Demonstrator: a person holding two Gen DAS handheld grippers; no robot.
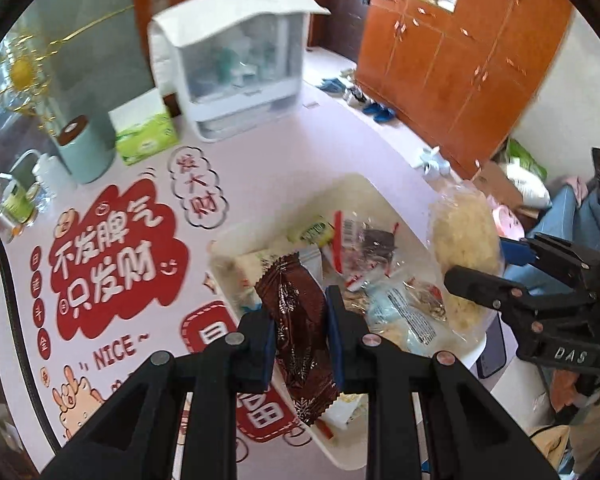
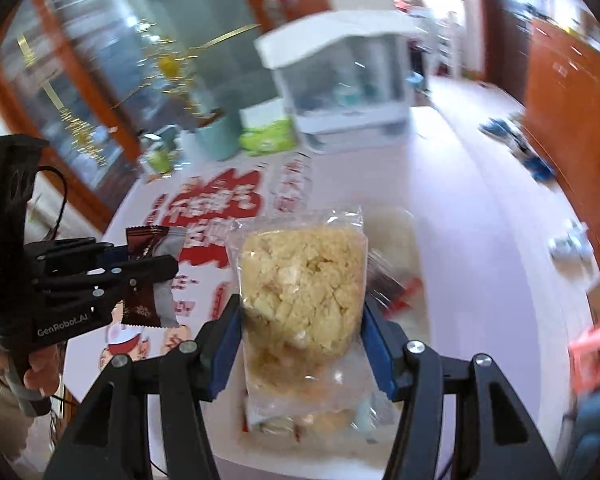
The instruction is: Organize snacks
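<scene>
My left claw (image 1: 300,322) clamped on brown snack packet (image 1: 300,332), my right claw (image 2: 302,346) gripping clear bag of yellow crumbly snack (image 2: 302,284), both raised over white tray (image 1: 364,196) of snacks on bench (image 1: 260,152)

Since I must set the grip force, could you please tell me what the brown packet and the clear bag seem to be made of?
The brown packet in the left tool looks like glossy printed foil or plastic film: it shines, with crimped zigzag ends. The clear bag in the right tool looks like thin transparent plastic film: pale crumbly pieces show through and it glints.
</scene>
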